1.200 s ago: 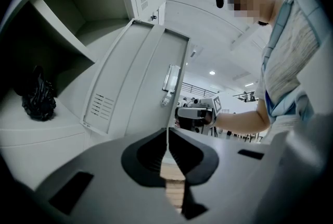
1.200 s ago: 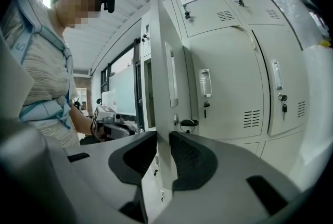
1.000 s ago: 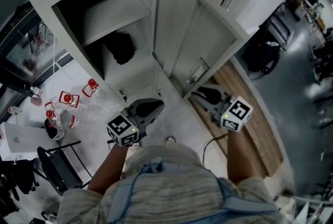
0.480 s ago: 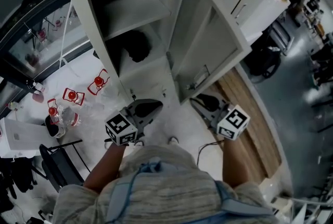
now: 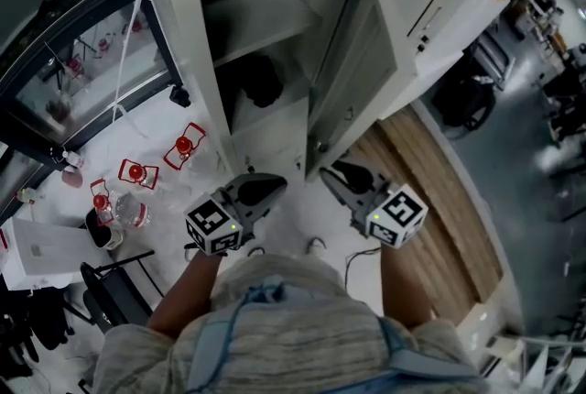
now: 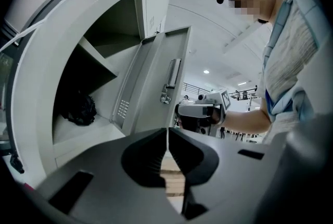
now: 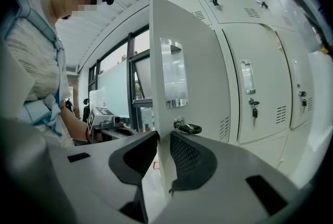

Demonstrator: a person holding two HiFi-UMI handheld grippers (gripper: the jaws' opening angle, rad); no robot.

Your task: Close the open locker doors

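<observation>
The locker door (image 5: 352, 81) stands half open at twelve o'clock. The left gripper (image 5: 275, 188) is closed and empty. The right gripper (image 5: 331, 174), jaws a sliver apart and holding nothing, sits near the door's lower edge. A glancing push could slip off, or the door could slam and bounce back.

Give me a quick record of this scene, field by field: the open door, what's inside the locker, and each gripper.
Open door: one locker door, standing partly open
Inside: shelf above, black bundle below it
Next to it: neighbouring door shut, key in its lock
Left gripper: jaws together, empty, clear of the door
Right gripper: jaws slightly apart, lined up with the door's free edge; contact unclear
Floor: red-capped items left of the locker
</observation>
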